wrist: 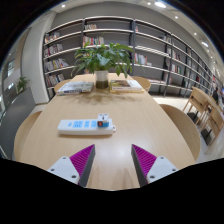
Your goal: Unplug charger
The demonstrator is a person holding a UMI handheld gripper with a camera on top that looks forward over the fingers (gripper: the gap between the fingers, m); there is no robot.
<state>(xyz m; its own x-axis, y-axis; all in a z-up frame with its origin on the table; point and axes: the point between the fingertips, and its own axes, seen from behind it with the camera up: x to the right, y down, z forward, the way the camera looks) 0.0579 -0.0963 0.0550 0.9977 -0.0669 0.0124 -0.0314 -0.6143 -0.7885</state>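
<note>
The gripper (110, 165) is hovering above the near edge of the table (150, 125), its fingers spread wide and holding nothing. The magenta pads (80, 160) are facing each other across a bare stretch of tabletop.

Ahead of the fingers, toward the table's left side and well short of its far edge, a white power strip (85, 126) is lying flat with its long side across the line of approach. Something small and blue, likely the charger (103, 124), is sitting on the strip near its right end; its exact shape is too small to make out, and no cable is discernible.

The wide opening suits the job: the fingers are probably being kept apart so they can straddle the plug once the gripper comes forward. The strip is lying loose on the wood rather than fixed, so pulling the charger may drag or lift it.

At the far edge a potted plant (103, 60) is standing in the middle, with books (75, 87) lying either side of it. Beyond the table, shelves (150, 45) are lining the wall, and wooden chairs (205, 105) are standing off the right side.
</note>
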